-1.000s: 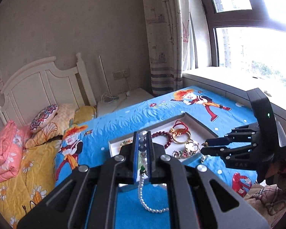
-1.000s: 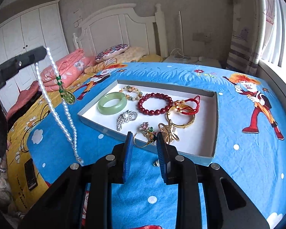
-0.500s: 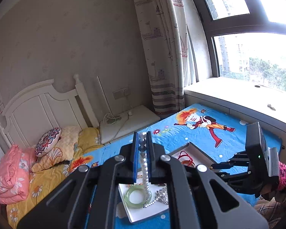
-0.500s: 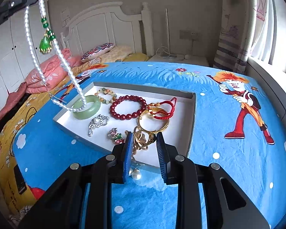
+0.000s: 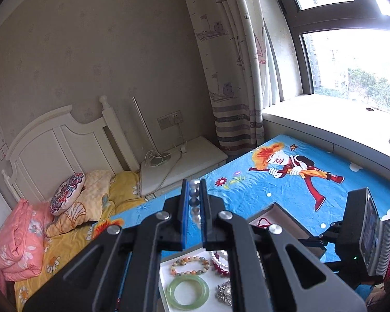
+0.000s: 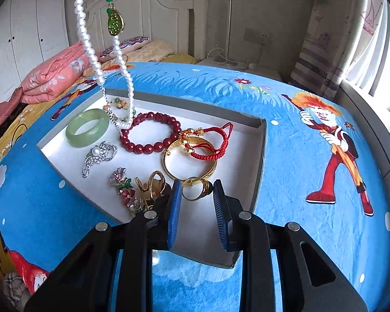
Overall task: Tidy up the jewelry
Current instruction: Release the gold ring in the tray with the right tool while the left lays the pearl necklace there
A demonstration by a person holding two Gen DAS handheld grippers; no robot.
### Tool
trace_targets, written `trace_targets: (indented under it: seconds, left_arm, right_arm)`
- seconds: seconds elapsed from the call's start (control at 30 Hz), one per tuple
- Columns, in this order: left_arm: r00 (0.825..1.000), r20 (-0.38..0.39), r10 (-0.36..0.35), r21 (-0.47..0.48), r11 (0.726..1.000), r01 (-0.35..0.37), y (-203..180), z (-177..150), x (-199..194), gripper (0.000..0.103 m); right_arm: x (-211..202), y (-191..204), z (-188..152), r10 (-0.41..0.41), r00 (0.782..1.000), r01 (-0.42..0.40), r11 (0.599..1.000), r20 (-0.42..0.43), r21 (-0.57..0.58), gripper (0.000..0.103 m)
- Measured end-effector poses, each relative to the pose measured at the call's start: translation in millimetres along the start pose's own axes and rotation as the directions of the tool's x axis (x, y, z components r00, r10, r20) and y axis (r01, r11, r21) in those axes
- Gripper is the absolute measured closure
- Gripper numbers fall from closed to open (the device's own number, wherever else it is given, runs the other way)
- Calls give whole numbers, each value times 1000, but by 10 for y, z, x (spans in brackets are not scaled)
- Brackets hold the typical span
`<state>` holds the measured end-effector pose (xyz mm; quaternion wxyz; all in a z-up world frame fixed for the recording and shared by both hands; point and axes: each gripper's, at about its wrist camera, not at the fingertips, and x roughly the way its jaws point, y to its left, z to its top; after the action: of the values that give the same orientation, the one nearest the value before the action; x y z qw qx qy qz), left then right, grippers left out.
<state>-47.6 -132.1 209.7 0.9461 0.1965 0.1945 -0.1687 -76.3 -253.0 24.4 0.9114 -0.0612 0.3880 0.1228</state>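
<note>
Hanging pearl necklace [image 6: 91, 44] (left) over crowded tray [image 6: 260, 156]; right corner free

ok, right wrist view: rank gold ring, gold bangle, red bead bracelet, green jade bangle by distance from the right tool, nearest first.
1. gold ring, in the tray just ahead of the right tool, in line with the gap between its fingers.
2. gold bangle, just beyond the ring.
3. red bead bracelet, mid-tray, left of centre.
4. green jade bangle, far left corner.
</note>
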Motion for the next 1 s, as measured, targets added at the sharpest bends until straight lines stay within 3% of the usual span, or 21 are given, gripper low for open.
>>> trace_targets:
  seconds: [0.17, 0.27, 0.43, 0.6, 0.67, 0.7, 0.73, 0.77, 0.83, 0.87, 1.0]
  left_arm:
    - [998, -53, -35, -16, 999, 34, -98, -169, 245, 96]
    - [991, -125, -52, 14, 998, 54, -219, -437, 436, 96]
    - [962, -267, -63, 12, 998, 69, -250, -983, 784, 96]
    - [936, -343, -77, -60, 996, 60, -82, -1303, 980, 96]
    - [932, -353, -78, -83, 995, 52, -28, -1370, 998, 95]
    - [932, -353, -76, -94, 995, 45, 12, -1387, 999, 93]
    - [931, -357, -73, -107, 994, 37, 39, -1400, 989, 79]
    - [934, -351, -66, -117, 993, 26, 68, -1407, 968, 55]
    - [950, -310, -44, -131, 991, 4, 119, -1390, 873, 23]
    - [957, -289, -34, -138, 990, -7, 145, -1374, 823, 16]
    - [970, -245, 6, -171, 984, -50, 221, -1304, 648, 8]
  right_arm:
    - [118, 17, 8, 18, 999, -18, 1000, -34, 0, 76]
    - [160, 12, 3, 37, 998, -37, 999, -51, 0, 76]
    - [184, -19, 1, 80, 995, -79, 997, -59, 17, 76]
    - [154, -81, -12, 104, 994, -102, 993, -32, 53, 73]
    - [107, -119, -19, 131, 991, -130, 989, -9, 73, 68]
    - [63, -133, -21, 134, 991, -134, 988, 7, 82, 54]
    - [6, -151, -28, 135, 990, -137, 986, 28, 96, 37]
    - [-64, -180, -35, 155, 986, -161, 981, 58, 113, 31]
    - [-188, -252, -49, 185, 977, -199, 969, 108, 145, 25]
    - [-238, -289, -53, 187, 975, -205, 966, 122, 156, 25]
    - [-416, -486, -52, 155, 972, -192, 956, 175, 220, 18]
